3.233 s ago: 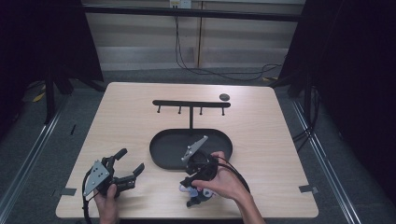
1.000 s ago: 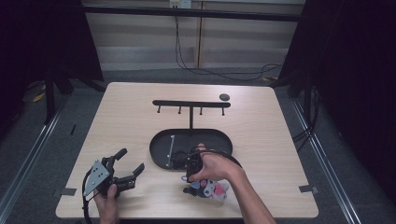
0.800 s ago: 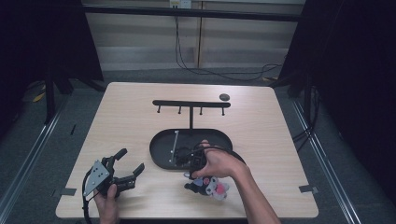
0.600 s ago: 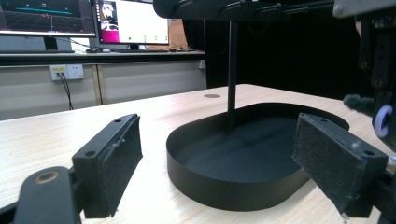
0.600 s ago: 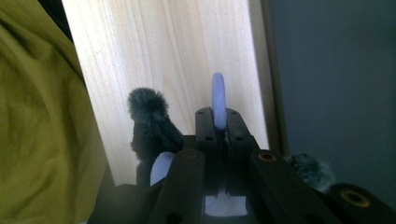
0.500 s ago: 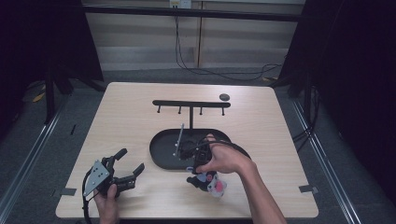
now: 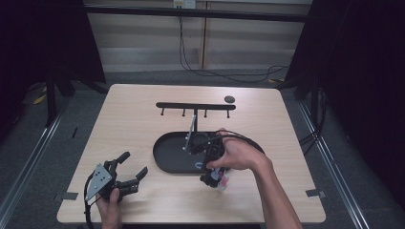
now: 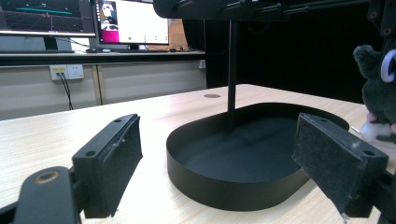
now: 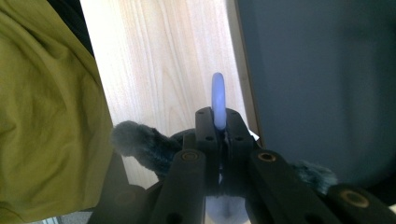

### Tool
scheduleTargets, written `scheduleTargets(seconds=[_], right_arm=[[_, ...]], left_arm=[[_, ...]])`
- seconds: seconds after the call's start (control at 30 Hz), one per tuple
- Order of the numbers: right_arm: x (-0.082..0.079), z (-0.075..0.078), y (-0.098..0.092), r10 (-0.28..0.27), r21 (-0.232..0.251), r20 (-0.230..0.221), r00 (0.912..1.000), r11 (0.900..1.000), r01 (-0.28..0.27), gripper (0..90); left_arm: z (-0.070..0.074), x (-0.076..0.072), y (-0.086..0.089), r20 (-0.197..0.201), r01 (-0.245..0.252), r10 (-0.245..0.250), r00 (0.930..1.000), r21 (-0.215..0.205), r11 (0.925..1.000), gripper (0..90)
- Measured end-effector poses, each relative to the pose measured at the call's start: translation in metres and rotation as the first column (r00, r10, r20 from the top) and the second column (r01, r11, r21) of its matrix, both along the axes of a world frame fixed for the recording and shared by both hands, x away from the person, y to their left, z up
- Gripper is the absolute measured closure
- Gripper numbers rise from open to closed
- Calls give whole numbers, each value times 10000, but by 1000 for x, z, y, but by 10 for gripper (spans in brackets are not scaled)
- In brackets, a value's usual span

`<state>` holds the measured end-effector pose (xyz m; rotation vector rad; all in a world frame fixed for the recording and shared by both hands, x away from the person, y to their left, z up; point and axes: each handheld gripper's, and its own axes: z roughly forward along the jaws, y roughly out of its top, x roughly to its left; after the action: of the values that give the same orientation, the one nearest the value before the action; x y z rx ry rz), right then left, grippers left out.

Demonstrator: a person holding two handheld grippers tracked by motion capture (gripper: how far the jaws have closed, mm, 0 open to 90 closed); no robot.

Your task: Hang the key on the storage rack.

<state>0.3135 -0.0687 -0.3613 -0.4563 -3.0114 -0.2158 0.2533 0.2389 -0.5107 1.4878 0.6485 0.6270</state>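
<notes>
Gripping a small grey plush keychain [image 9: 140,144] by its pale blue ring [image 9: 218,100], the right gripper [image 9: 218,122] is seen with its jaws pinched tight on the ring, the ring's upper arc standing clear above the pads. In the high view the right gripper [image 7: 210,151] is held over the near right part of the black oval tray [image 7: 165,160], with the plush toy [image 7: 217,179] hanging below the hand, just outside the tray rim. The hook rack [image 7: 196,106], a bar with short pegs on a thin post, stands behind the tray.

Risks are judged as follows:
- The ring is held edge-on by a thin section; a twist of the wrist could let it slip out.
- The dangling toy could swing and catch the tray rim or the post.
- The pegs are short, so the ring could be missed if brought up at an angle.

The left gripper [image 7: 125,172] is rested on the table [image 7: 119,124] near the front left, jaws wide and empty.
</notes>
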Motion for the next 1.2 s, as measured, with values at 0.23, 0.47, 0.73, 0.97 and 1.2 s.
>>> scheduleTargets(seconds=[0.23, 0.47, 0.73, 0.97, 1.2], right_arm=[[7, 11, -3, 69, -59, 211, 9998, 10000, -67, 877], [15, 20, -5, -40, 87, 214, 9998, 10000, 38, 877], [31, 34, -9, -209, 28, 207, 9996, 9998, 209, 877], [42, 41, -11, -261, -48, 244, 9994, 9996, 262, 877], [52, 48, -8, -128, -111, 313, 9994, 9999, 132, 877]], left_arm=[[0, 0, 0, 7, -4, 4, 10000, 4, 10000, 153], [0, 0, 0, 2, 0, 0, 10000, -2, 10000, 153], [0, 0, 0, -3, -6, 6, 10000, 4, 10000, 152], [0, 0, 0, 0, -7, 7, 10000, 7, 10000, 152], [0, 0, 0, 1, 3, -3, 10000, 2, 10000, 152]])
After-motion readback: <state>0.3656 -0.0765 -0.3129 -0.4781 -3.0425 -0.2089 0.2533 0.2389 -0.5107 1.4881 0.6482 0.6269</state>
